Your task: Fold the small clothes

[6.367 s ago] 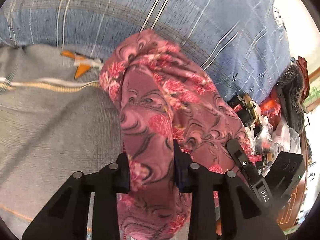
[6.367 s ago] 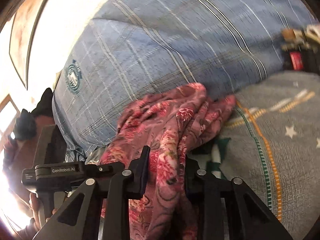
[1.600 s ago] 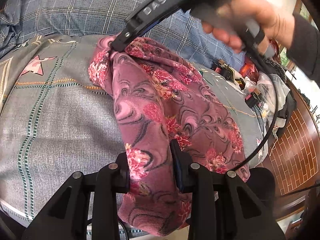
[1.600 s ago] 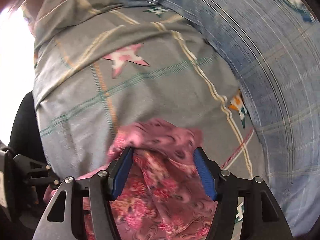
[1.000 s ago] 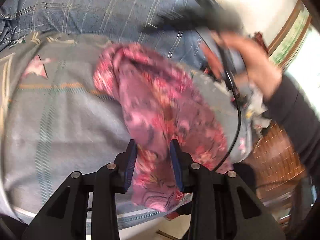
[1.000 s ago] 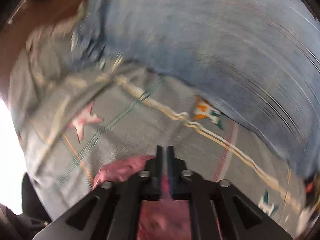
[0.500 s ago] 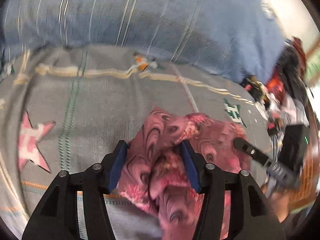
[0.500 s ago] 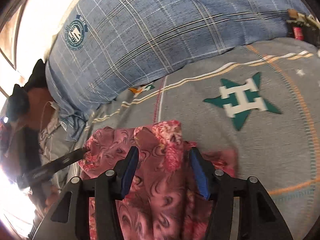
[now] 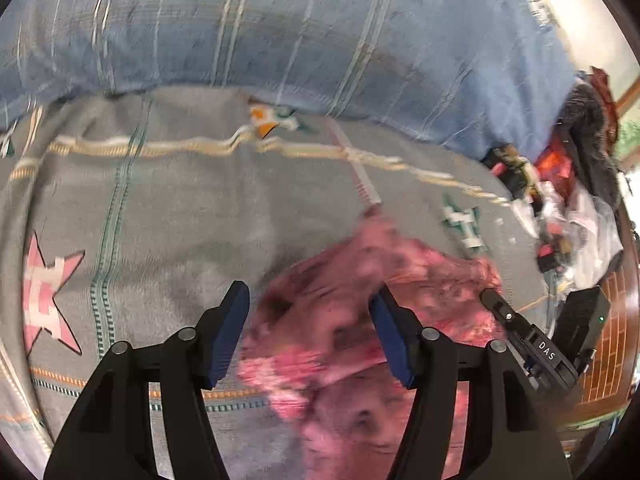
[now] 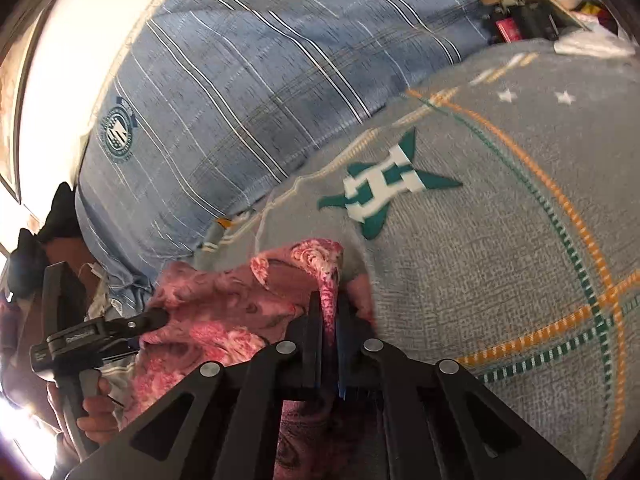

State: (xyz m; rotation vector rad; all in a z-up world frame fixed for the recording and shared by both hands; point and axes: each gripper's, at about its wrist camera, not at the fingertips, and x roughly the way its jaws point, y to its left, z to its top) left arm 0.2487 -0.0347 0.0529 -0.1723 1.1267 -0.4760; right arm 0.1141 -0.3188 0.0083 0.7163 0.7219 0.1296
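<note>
The pink floral cloth (image 9: 360, 320) lies bunched on the grey blanket (image 9: 180, 220), just ahead of both my grippers, its length running from left to right between them. My right gripper (image 10: 329, 320) is nearer its raised edge and pinches that fold, jaws easing slightly. My left gripper (image 9: 310, 332) straddles the other end, jaws opening, pads off the cloth.

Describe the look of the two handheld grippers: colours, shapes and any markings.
Both are matte black. The left gripper has angular, triangular-cutout fingers with round silver rivets and dark blue pads. The right gripper is built the same way, with blue pad edges. From the left camera, its side shows white lettering "DAS" and a small green light.
</note>
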